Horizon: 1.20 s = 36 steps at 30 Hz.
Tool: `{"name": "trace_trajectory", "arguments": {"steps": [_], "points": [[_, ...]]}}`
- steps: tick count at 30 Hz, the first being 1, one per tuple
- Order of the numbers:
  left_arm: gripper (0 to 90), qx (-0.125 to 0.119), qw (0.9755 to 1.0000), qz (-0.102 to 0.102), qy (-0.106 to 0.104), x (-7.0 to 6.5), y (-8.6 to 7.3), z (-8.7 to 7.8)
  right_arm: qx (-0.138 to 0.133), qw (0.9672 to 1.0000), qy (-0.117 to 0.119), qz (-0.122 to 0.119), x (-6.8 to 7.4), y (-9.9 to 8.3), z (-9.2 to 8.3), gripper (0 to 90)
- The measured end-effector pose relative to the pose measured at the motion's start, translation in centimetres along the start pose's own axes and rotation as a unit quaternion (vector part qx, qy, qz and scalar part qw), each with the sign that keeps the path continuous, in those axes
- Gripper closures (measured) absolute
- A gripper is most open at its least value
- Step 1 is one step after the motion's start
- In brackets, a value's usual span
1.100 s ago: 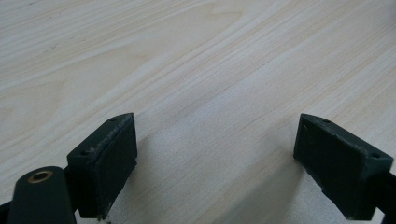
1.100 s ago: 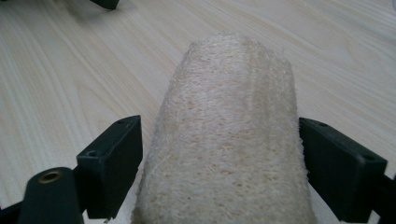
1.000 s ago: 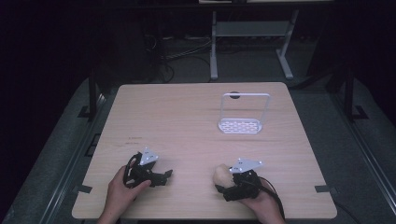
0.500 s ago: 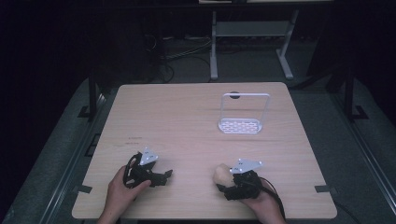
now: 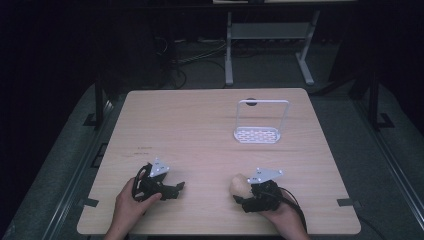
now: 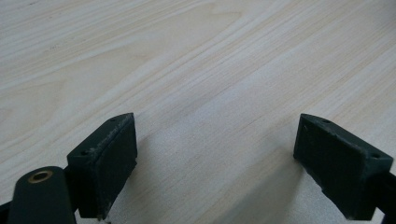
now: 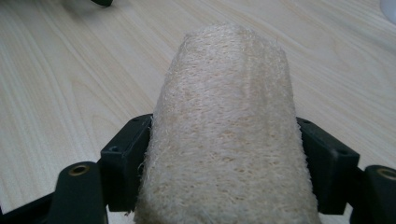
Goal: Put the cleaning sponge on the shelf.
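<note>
1. Darkness is surrounding a pale wood-grain table (image 5: 200,125), its rectangular top with rounded corners lying under the overhead camera; grey floor and black cables are showing beyond the far edge.
2. At the near left, a person's left hand (image 5: 127,202) is gripping the left gripper (image 5: 172,189), a black tool topped by a grey three-cornered plate, resting low over the tabletop.
3. Its own camera is showing the two blocky, matte black jaws standing wide apart, with nothing but streaked light wood between them.
4. Right of centre at the near edge, the right gripper (image 5: 239,192) is sitting in the person's right hand (image 5: 285,217), a black cable looping off behind it.
5. Its jaws are pinching a loofah sponge (image 7: 224,130), a tan, rounded, loaf-shaped piece of coarse, fibrous weave, pressing against both of its sides; from above, the sponge is poking out toward the left gripper, just above the table.
6. Farther back on the right half, a white wire rack (image 5: 260,125) is standing upright: a thin rounded frame rising from a flat perforated base, well apart from both grippers.
</note>
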<state>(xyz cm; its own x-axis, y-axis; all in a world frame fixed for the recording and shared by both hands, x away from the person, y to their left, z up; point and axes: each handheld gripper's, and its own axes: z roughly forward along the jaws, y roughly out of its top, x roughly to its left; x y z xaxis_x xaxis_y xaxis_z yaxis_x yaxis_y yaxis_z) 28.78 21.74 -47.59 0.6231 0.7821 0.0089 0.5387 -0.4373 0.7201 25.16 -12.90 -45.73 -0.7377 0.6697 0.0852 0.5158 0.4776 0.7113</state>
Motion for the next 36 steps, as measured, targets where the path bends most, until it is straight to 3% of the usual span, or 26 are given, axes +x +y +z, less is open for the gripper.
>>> {"name": "trace_trajectory", "arguments": {"steps": [8, 36], "points": [[12.8, 0.000, 1.0000, 0.000, 0.000, 0.0, 0.0, 0.0, -0.011, 0.9999, -0.001, 0.001, -0.7, 0.5, -0.8, 26.8], [12.8, 0.000, 1.0000, 0.000, 0.000, 0.0, 0.0, 0.0, -0.024, 0.9997, -0.008, 0.001, -2.4, 2.2, -0.8, 26.9]]}}
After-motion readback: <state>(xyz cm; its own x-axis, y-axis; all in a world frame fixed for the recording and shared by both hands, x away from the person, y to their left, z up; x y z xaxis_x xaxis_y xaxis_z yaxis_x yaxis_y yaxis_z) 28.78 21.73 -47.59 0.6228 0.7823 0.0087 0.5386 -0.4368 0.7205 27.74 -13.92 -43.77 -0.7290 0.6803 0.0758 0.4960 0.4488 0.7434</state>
